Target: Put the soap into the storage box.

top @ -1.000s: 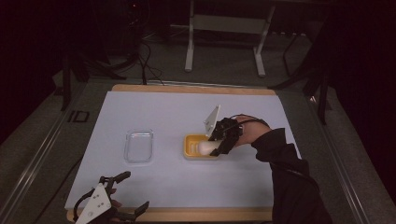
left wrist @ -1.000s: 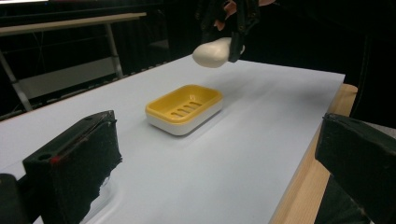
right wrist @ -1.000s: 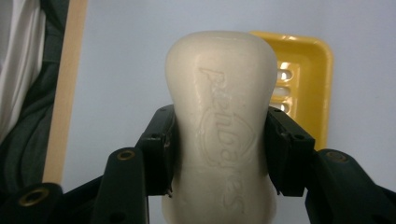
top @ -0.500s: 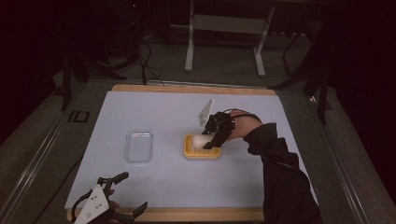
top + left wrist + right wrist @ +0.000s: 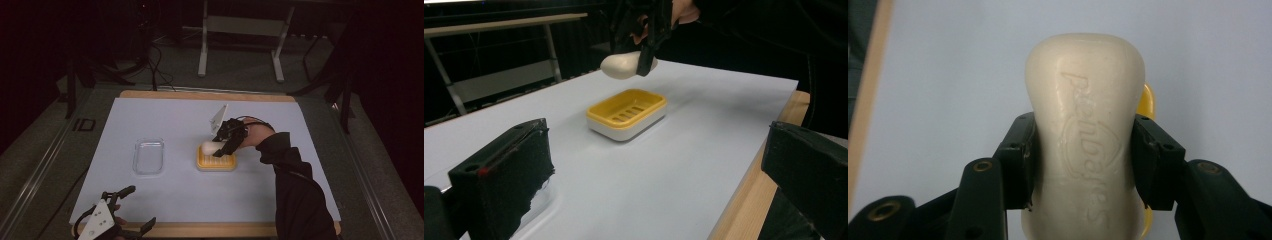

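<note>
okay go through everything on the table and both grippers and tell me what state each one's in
Soap bar: clamped between the right gripper's jaws, lifted above the dish.
Yellow soap dish: upright on the table, empty.
Clear lid: lying flat on the table, left of the dish, apart from it.
Right gripper: shut on the soap bar.
Left gripper: open, holding nothing, at the table's near edge.

Embossed wordmark on the cream soap bar, upside down, possibly "pienbajes"; letters too soft for certainty.
</note>
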A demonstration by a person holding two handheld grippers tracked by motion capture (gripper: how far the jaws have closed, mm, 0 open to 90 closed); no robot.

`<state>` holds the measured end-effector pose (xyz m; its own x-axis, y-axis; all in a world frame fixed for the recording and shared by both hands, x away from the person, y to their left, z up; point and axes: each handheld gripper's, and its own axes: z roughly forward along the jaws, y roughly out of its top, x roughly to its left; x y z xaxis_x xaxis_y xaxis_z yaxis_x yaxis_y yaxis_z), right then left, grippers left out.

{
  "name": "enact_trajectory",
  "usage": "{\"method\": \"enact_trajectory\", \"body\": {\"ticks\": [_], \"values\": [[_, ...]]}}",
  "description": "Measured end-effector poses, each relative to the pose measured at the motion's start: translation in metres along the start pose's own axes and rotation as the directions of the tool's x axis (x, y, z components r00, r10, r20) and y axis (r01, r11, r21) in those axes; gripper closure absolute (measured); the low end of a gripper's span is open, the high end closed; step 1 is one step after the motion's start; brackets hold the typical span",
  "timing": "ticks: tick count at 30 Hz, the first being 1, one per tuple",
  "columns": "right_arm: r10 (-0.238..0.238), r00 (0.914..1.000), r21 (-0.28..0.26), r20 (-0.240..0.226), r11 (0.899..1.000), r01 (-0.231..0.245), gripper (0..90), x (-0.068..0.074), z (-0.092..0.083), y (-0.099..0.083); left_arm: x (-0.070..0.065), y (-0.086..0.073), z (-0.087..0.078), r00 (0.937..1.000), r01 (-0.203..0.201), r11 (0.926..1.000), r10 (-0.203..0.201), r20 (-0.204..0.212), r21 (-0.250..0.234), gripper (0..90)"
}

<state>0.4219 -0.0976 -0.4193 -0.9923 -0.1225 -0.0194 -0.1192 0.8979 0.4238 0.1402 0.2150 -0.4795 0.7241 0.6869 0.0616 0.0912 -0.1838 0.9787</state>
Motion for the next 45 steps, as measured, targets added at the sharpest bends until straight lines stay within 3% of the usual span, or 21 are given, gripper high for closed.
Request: {"method": "enact_trajectory", "body": {"ticks": [8, 12, 25, 45], "values": [[0.008, 0.9998, -0.026, -0.02, 1.0, -0.008, 49.4, -0.004, 0.017, -0.012, 0.0, -0.001, -0.001, 1.0, 0.008, 1.0, -0.008, -0.006, 0.0, 0.1], [0.0, 0.9999, -0.009, -0.017, 1.0, -0.001, 49.4, -0.004, 0.027, -0.018, 0.0, -0.001, -0.001, 1.0, 0.006, 1.0, -0.006, -0.004, 0.004, 0.1], [0.024, 0.9997, -0.039, 0.001, 0.999, -0.024, 49.3, -0.012, 0.048, -0.033, 0.0, -0.001, -0.001, 1.0, 0.004, 1.0, -0.004, -0.003, 0.001, 0.1], [0.054, 0.9985, 0.002, 0.008, 0.999, -0.054, 49.0, -0.015, 0.067, -0.04, 0.0, -0.001, -0.001, 1.0, 0.005, 1.0, -0.005, 0.001, 0.001, 0.1]]}}
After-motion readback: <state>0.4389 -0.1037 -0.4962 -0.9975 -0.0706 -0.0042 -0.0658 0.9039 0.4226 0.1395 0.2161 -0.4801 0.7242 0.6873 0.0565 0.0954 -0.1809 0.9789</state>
